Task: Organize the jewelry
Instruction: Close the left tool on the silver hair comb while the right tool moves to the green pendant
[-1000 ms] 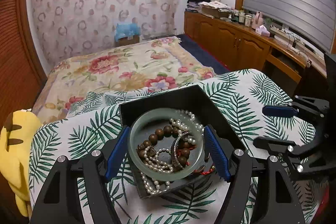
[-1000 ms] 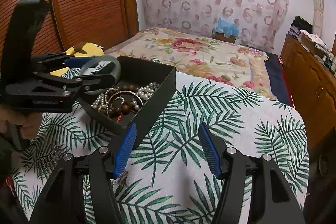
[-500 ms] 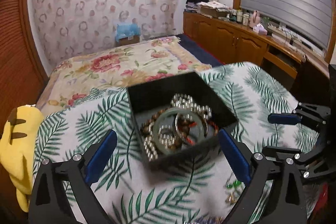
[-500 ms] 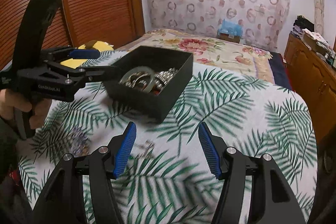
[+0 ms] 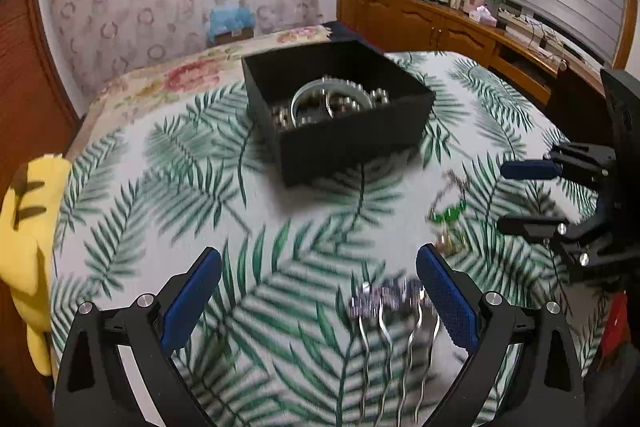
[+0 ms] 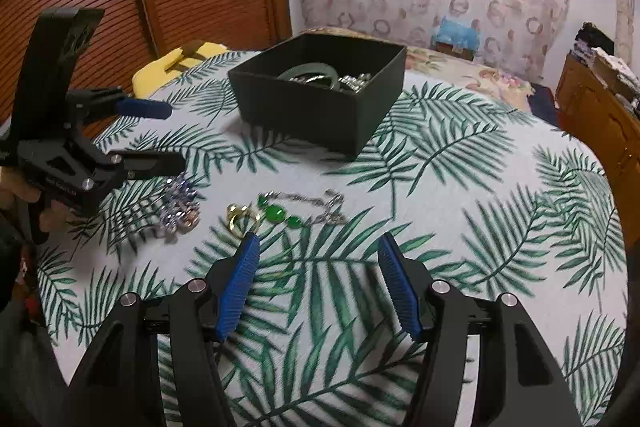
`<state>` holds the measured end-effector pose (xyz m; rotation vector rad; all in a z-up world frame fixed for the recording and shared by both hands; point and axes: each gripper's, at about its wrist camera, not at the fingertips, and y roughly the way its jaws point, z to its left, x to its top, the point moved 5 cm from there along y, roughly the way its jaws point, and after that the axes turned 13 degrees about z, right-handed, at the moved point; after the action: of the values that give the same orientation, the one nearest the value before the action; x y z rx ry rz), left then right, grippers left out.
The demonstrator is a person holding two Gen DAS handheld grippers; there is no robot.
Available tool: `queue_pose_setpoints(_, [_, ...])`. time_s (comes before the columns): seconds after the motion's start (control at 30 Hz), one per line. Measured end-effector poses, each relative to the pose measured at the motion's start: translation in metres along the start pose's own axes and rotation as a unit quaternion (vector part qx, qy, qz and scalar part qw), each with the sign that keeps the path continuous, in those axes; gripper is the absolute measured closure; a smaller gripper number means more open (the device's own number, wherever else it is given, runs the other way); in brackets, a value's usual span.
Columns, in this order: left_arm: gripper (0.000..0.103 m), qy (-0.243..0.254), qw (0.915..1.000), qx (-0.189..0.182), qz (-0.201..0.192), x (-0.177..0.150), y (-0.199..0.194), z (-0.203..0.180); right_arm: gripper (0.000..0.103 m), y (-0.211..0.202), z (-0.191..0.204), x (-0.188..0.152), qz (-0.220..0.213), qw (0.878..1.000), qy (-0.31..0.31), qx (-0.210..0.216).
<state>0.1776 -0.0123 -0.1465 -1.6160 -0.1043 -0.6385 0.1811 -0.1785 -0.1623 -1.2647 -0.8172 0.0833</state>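
Observation:
A black box (image 5: 340,143) (image 6: 320,115) on the palm-leaf table holds a pale green bangle (image 5: 316,93) (image 6: 310,69), pearls and beads. My left gripper (image 5: 318,253) (image 6: 168,135) is open wide and empty, nearer than the box. A purple crystal hair comb (image 5: 384,301) (image 6: 178,211) lies on the cloth beside its right finger. My right gripper (image 6: 319,239) (image 5: 532,195) is open and empty. Just beyond its left fingertip lie a gold ring (image 6: 240,217) and a green-stone necklace (image 6: 280,215) (image 5: 448,213).
The round table (image 6: 500,195) ends close to a bed (image 5: 160,83) behind and a wooden cabinet (image 6: 600,123) on the right. A yellow plush toy (image 5: 28,211) (image 6: 180,61) sits at the left edge. A hand (image 6: 16,195) grips the left gripper's handle.
The left gripper let the green bangle drop into the box, spread its jaws and drew back. Both grippers pulled back and lower, so the loose jewelry on the cloth has come into view.

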Motion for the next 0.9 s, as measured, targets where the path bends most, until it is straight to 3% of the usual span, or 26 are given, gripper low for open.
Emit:
queue_pose_setpoints(0.27, [0.008,-0.023,0.9994,-0.025,0.007,-0.026,-0.006,-0.001,0.039,0.004,0.015,-0.003,0.013,1.000,-0.021,-0.011])
queue_pose_setpoints(0.77, [0.008,0.015,0.9991,-0.037,0.013,-0.027,-0.001,-0.038,0.039,0.007,0.014,-0.002,0.019,0.999,-0.023,-0.022])
queue_pose_setpoints(0.9, [0.024,0.023,0.9991,-0.030,0.019,-0.026,0.005,-0.040,0.039,0.007,0.015,-0.002,0.018,0.999,-0.025,-0.024])
